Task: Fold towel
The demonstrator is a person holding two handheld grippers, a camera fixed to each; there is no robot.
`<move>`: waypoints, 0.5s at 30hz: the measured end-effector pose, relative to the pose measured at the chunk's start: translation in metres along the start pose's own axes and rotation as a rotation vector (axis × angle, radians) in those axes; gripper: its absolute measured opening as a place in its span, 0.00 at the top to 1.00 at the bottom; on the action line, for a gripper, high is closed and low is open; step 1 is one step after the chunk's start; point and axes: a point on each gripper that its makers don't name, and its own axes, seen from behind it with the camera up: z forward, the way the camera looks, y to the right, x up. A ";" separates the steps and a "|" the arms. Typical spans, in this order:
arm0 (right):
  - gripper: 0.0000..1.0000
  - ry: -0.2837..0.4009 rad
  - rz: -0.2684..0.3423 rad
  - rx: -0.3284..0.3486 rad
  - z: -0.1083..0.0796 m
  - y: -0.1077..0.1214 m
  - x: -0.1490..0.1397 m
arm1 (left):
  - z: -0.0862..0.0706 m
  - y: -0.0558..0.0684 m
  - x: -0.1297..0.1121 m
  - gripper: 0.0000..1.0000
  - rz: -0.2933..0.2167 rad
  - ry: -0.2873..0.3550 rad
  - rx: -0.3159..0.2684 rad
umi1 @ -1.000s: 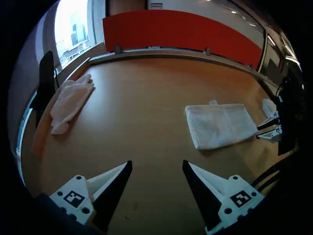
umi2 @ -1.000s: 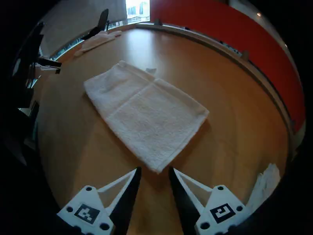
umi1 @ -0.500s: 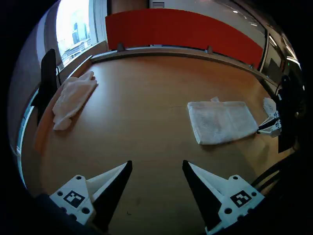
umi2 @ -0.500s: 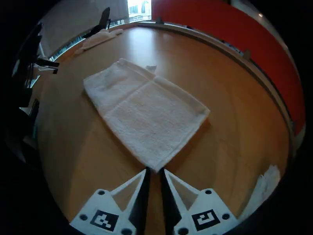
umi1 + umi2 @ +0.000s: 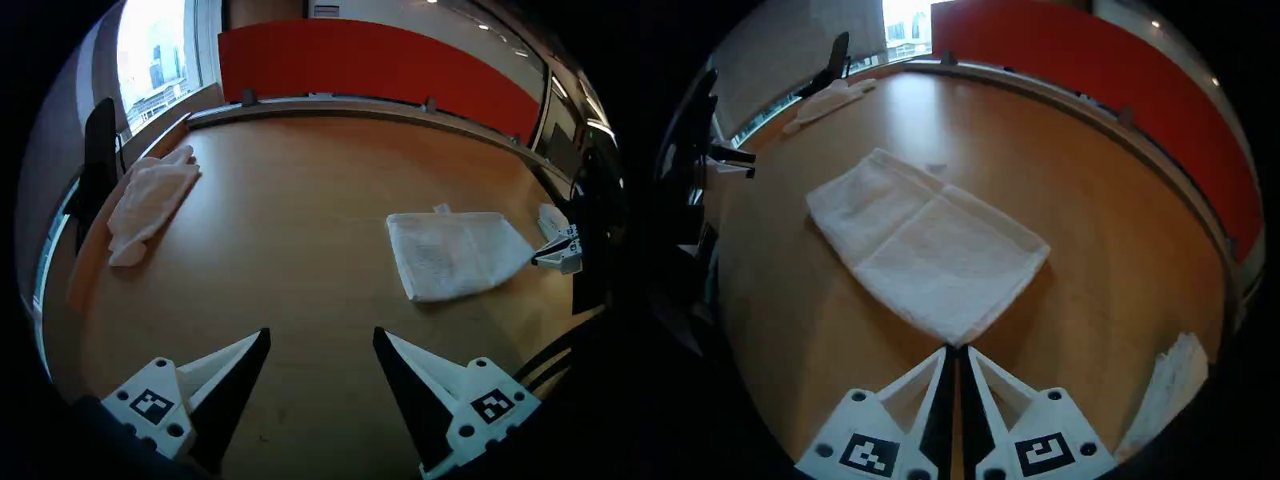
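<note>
- The towel (image 5: 928, 256) lay flat on the wooden table (image 5: 304, 200) as a neat rectangle with a seam line across it. I judge that at least one fold was already made.
- Your right gripper (image 5: 958, 352) had its fingers drawn together, tips right at the towel's near corner. I could not tell whether any cloth was pinched between them.
- Your left gripper (image 5: 320, 331) had its fingers wide apart and held nothing. It hung over bare wood, well apart from the towel.
- What seemed left was another fold, carrying that near corner across to the far edge, and then perhaps squaring the edges.
- You had plenty of open table beyond and to the left of the towel for the fold.
- A second, loosely bunched towel (image 5: 148, 204) lay near the far left edge by the window, well out of the way.
- More white cloth (image 5: 1168, 384) sat just right of your right gripper at the table's rim, so that side was tighter.
- The red partition (image 5: 368, 60) closed off the table's back edge.
</note>
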 end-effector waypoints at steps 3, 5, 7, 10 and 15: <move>0.97 0.022 0.005 -0.008 -0.010 0.000 0.011 | 0.001 0.000 0.001 0.05 -0.002 0.000 -0.001; 0.97 0.034 -0.001 -0.018 -0.016 0.002 0.018 | 0.001 0.000 0.001 0.05 0.001 0.001 0.000; 0.97 0.046 -0.008 -0.028 -0.023 0.003 0.024 | 0.001 0.000 0.002 0.05 0.003 0.002 -0.001; 0.97 0.062 -0.021 -0.043 -0.033 0.006 0.033 | 0.001 0.001 0.003 0.05 0.004 0.004 -0.002; 0.96 0.083 -0.034 -0.064 -0.049 0.012 0.042 | 0.001 0.002 0.006 0.04 0.004 0.008 -0.006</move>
